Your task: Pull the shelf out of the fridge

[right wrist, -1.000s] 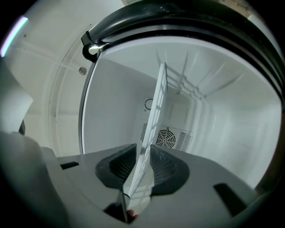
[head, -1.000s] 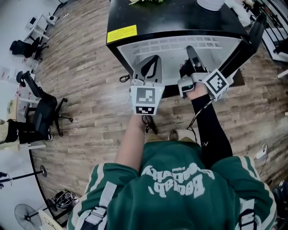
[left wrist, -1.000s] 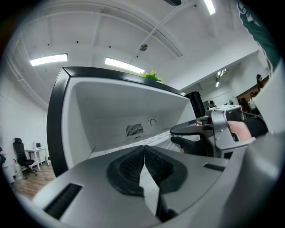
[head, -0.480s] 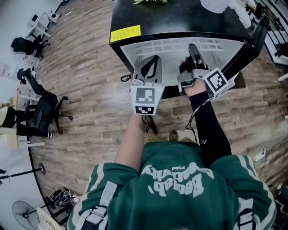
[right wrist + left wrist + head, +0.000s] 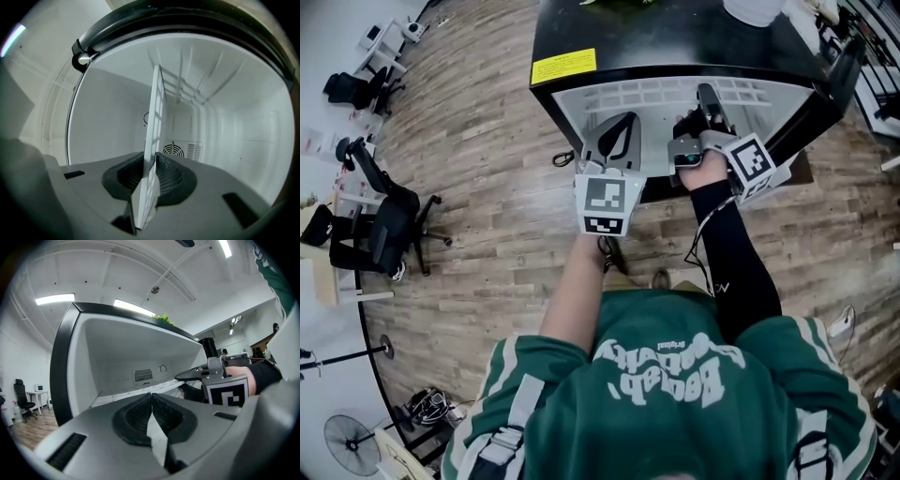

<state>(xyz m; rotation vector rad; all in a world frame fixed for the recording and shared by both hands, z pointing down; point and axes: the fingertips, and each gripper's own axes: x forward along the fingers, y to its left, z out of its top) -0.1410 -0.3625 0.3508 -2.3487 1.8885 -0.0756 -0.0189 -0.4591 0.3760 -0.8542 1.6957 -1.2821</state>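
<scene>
— So, what have the right tongs (image 5: 149, 161) got?
— They are clamped on the near edge of the white wire shelf (image 5: 157, 103). The grid stands edge-on between the two pads and runs toward the far wall of the fridge (image 5: 675, 42), where a round vent grille (image 5: 174, 150) sits.
— And the left tongs (image 5: 151, 397)?
— Their pads are pressed together at the tips with nothing between them. They point into the fridge opening, left of the right tongs, and the shelf's white strip shows just beyond their tips.
— Where's the shelf itself?
— It lies inside the white cavity, across it from side to side, with its near edge at the opening.
— And around that?
— The fridge has a black top with a yellow label (image 5: 561, 67) at its near left corner. Its door (image 5: 825, 84) is swung open at the right. It stands on a wood floor (image 5: 487, 234), and a black office chair (image 5: 380, 230) is well off to the left.
</scene>
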